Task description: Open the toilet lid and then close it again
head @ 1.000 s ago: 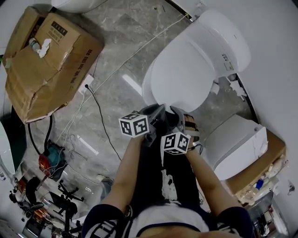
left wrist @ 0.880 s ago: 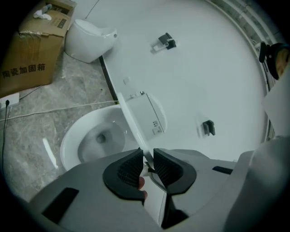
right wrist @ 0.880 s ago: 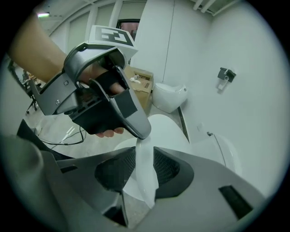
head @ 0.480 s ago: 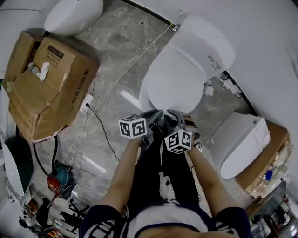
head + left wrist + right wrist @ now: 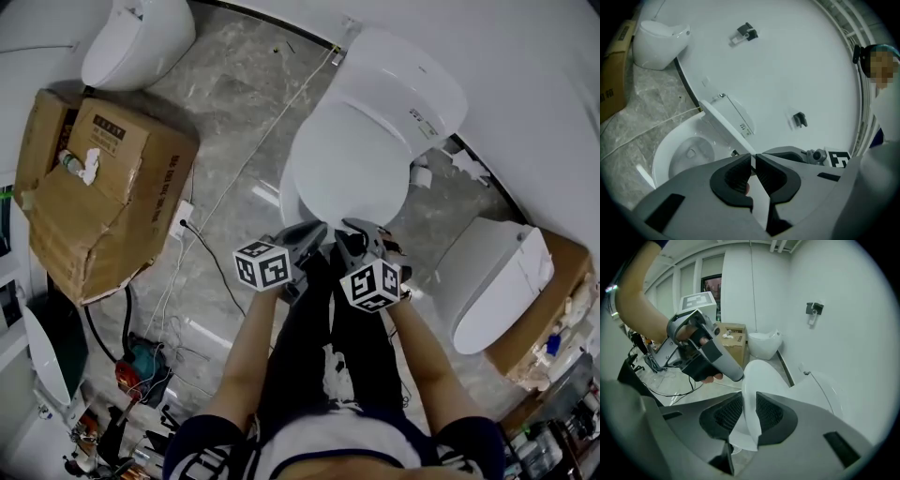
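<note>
Just closed tighter on the front rim of the toilet lid (image 5: 352, 164) with both left gripper (image 5: 753, 161) and right gripper (image 5: 749, 404), and raised it off the bowl (image 5: 689, 150) to a partway tilt, so midway through opening, with closing still ahead

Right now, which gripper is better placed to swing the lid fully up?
Probably right: the right gripper has the lid seated deep between its pads. The left gripper, whose jaws have just been closing, pinches only the lid's thin rim.
</note>
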Available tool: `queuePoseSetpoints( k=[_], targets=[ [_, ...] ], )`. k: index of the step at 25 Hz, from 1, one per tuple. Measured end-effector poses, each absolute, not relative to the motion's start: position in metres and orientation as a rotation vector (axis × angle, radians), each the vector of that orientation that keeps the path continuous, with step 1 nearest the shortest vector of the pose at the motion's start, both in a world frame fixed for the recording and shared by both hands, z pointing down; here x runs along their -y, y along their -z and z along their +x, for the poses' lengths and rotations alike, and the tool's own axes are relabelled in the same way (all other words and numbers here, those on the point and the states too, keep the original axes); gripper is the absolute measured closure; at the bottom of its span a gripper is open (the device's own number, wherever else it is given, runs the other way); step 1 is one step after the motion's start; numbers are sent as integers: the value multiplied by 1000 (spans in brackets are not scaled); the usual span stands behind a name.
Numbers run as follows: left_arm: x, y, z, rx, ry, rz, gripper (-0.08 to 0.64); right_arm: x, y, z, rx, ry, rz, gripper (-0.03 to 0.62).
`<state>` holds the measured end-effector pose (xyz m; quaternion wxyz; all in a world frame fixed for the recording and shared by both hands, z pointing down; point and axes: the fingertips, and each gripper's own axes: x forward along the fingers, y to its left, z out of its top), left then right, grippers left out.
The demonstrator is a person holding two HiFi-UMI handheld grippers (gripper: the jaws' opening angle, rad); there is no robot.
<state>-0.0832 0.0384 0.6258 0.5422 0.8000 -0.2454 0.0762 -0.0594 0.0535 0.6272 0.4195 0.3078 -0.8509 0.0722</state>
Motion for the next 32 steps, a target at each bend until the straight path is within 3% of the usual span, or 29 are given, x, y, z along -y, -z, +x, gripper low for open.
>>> queuePoseSetpoints(
  k=[5,11,19,32],
  targets=[
    [-23,-611,-71,650,-180,1977,554,-36,-613,-43,2184,-211,789,506],
    [-6,-581,-55,720,-155,2033,554,-18,-597,-29,2234,-252,788,506],
    [2,-564,-43,866,-380,2122,554,4,-581,-11,2276,-314,794,506],
    [24,-503,-6,953,-355,2189,554,42,-561,23,2276,-415,790,511]
  ],
)
